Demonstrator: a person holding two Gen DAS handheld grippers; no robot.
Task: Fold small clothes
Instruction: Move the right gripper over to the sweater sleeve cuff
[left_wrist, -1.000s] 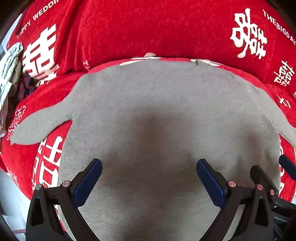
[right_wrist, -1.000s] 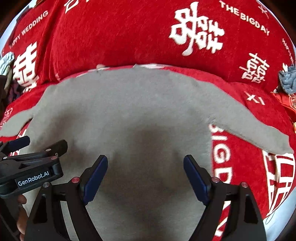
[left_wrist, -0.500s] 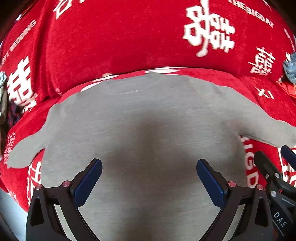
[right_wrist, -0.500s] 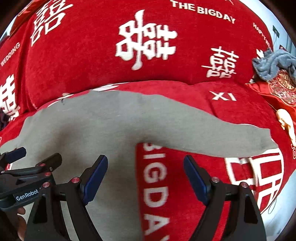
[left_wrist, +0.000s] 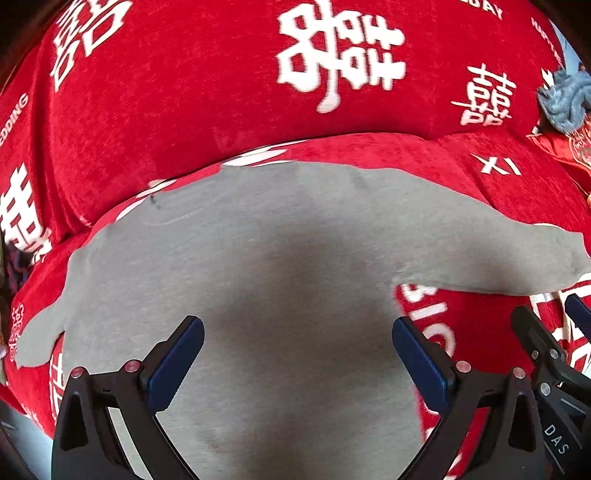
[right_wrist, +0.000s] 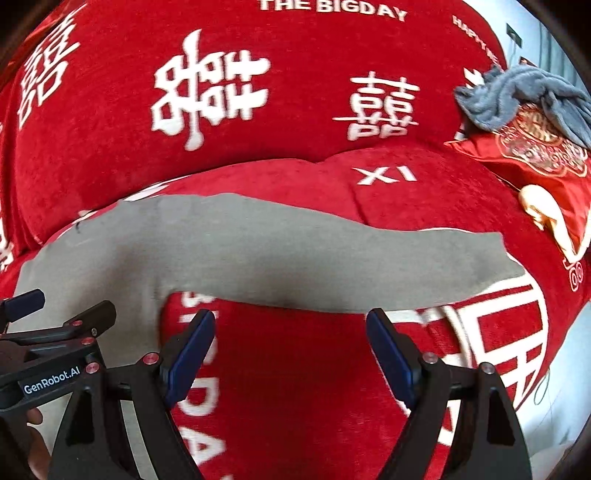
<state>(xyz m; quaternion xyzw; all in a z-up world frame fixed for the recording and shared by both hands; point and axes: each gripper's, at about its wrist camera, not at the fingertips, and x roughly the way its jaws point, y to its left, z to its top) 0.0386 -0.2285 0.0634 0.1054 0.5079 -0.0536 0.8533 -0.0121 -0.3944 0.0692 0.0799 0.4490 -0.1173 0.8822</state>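
step: pre-fold, grey shirt (left_wrist: 280, 266) flat on red cover (right_wrist: 258, 92) | left gripper (left_wrist: 297, 354), right gripper (right_wrist: 291, 350) — both wide, empty | next: right pinches sleeve (right_wrist: 369, 269) — fold inward

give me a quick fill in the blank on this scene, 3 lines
The shirt spread on the sofa cover is ____.
Both the left gripper and the right gripper have their jaws ____.
The right gripper is lined up with the shirt's right ____.

Missing words: grey; open; sleeve
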